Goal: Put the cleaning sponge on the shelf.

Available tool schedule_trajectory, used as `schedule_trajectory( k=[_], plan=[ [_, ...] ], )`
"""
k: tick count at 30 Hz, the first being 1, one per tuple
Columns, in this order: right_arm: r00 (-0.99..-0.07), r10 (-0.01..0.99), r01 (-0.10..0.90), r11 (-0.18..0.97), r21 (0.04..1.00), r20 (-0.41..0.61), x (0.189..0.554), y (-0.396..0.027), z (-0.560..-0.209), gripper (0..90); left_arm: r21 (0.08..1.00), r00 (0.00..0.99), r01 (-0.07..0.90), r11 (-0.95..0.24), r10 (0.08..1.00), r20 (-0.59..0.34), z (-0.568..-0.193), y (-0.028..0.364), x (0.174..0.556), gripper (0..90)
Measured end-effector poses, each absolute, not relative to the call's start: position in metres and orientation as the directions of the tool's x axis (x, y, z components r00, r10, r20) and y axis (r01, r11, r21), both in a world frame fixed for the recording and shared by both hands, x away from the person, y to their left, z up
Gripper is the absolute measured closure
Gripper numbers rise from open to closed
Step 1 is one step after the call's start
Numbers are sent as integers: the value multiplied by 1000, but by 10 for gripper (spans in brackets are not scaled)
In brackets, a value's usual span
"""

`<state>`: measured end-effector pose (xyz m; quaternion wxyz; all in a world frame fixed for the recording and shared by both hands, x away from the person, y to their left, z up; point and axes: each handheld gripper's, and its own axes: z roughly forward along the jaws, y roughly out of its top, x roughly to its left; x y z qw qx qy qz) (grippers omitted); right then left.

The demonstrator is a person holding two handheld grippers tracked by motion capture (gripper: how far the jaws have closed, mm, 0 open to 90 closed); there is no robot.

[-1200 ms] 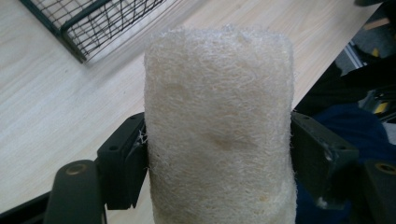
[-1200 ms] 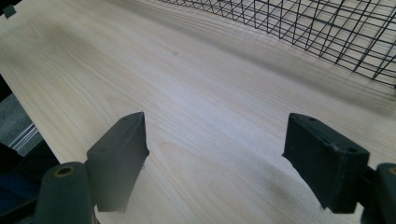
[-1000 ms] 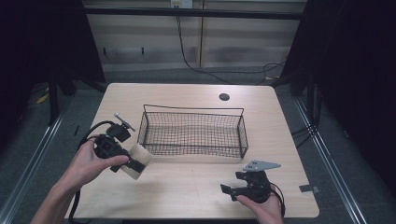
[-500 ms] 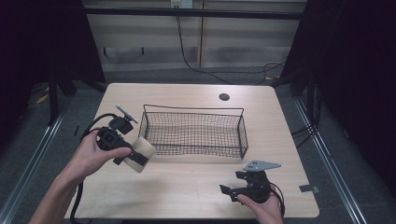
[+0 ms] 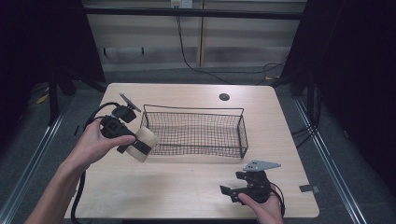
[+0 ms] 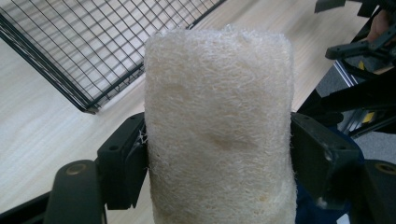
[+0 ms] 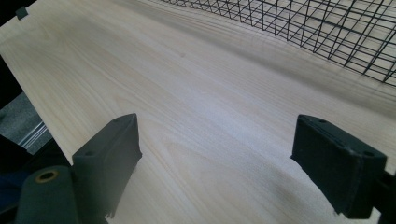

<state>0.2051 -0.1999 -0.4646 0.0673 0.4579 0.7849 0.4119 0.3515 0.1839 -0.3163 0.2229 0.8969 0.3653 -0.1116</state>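
We hold a pale, fuzzy loofah sponge roll [image 5: 143,144] in our left gripper [image 5: 133,143]. The jaws are clamped on its two sides, and in the left gripper view the pale, fuzzy loofah sponge roll [image 6: 219,130] stands tall between them.

A second ago the roll was lower down and farther from the black wire basket [image 5: 196,133]. Half a second ago it was a bit closer. Now our left hand [image 5: 95,142] has lifted it up and over, so the roll sits right at the left end of the basket, just by the corner. It looks like it hangs in the air above the light wooden table [image 5: 187,186], not resting on it. We cannot tell if it touches the wire.

This tells us the job is going well. We think we are taking the roll to the basket to drop it in. The roll is not inside yet. It needs to go a little more to the right, over the rim, and then the jaws can let go.

Our right gripper [image 5: 232,190] has not moved. It rests low near the front edge of the table, in our right hand [image 5: 261,207]. Its jaws are wide apart with nothing between them, and we see bare wood there in the right gripper view.
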Motion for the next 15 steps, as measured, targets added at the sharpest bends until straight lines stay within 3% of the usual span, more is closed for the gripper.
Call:
schedule_trajectory(
  k=[15],
  plan=[
    [-571,773,671,245,700,277,204,-199,-465,152,305,660,751,-585,669,-341,-314,165,378,268]
  ],
)
